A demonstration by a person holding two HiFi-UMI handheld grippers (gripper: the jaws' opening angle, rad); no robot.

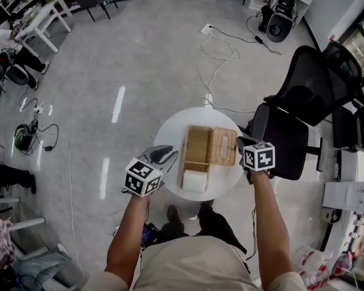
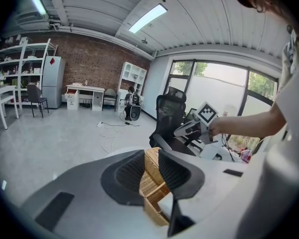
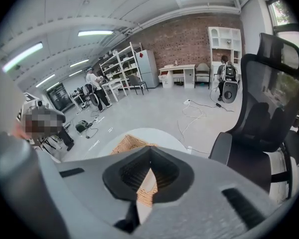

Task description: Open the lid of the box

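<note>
A wicker box [image 1: 197, 153] stands open on the round white table [image 1: 170, 129]. Its woven lid [image 1: 223, 145] lies flat to the right of it, and a white block [image 1: 194, 180] sits in the near end. My left gripper [image 1: 173, 155] is at the box's left wall. In the left gripper view that wicker wall [image 2: 150, 180] fills the narrow gap of the left gripper [image 2: 150, 159], whose pads look closed on it. My right gripper [image 1: 245, 144] hangs above the lid's right edge. In its own view the right gripper [image 3: 149, 156] has its tips together with nothing held, and the lid [image 3: 127, 144] lies below.
A black office chair [image 1: 303, 102] stands close to the table's right side. White cables [image 1: 215, 53] trail over the grey floor beyond the table. Desks, shelves and seated people are at the far left [image 1: 12, 41].
</note>
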